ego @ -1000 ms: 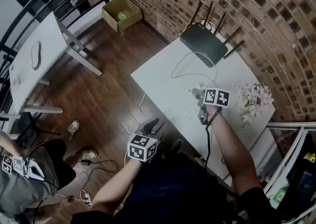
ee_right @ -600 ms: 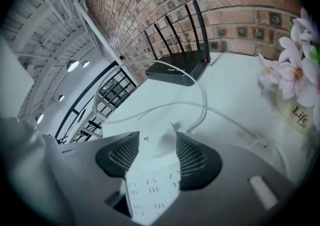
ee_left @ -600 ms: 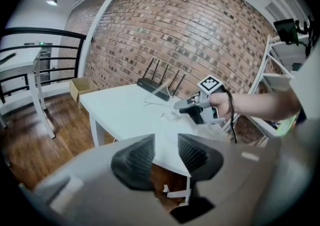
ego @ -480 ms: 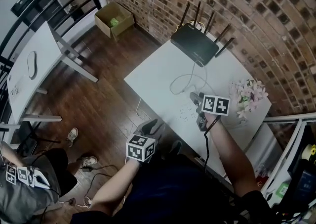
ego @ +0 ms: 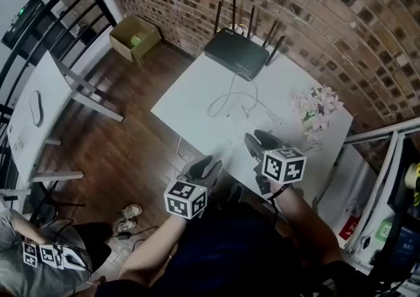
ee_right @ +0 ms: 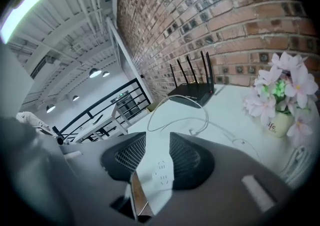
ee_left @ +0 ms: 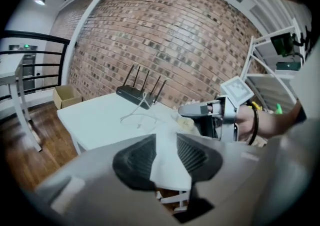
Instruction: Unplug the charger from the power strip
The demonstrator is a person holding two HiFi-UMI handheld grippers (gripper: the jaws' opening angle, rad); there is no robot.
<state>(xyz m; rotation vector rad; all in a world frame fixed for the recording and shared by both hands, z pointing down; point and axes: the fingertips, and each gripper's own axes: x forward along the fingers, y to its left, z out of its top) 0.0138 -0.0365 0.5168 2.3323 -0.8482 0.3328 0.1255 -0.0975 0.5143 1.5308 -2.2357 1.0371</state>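
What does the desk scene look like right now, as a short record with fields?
table: white
router: black, at the far edge
cable: white, looped in front of router
flowers: pink, right side
left gripper: jaws apart, just been closing, nothing between
right gripper: jaws apart, just been closing, nothing between
power strip: white, below right gripper

R gripper (ego: 257,139) | lifted off table (ego: 197,96), pulled back | jaws closing, empty

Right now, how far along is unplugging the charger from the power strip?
Seemingly done: the power strip shows empty sockets, the white cable lies loose. In hand: nothing; the right gripper and left gripper have just been closing on empty air. Left: apparently nothing.
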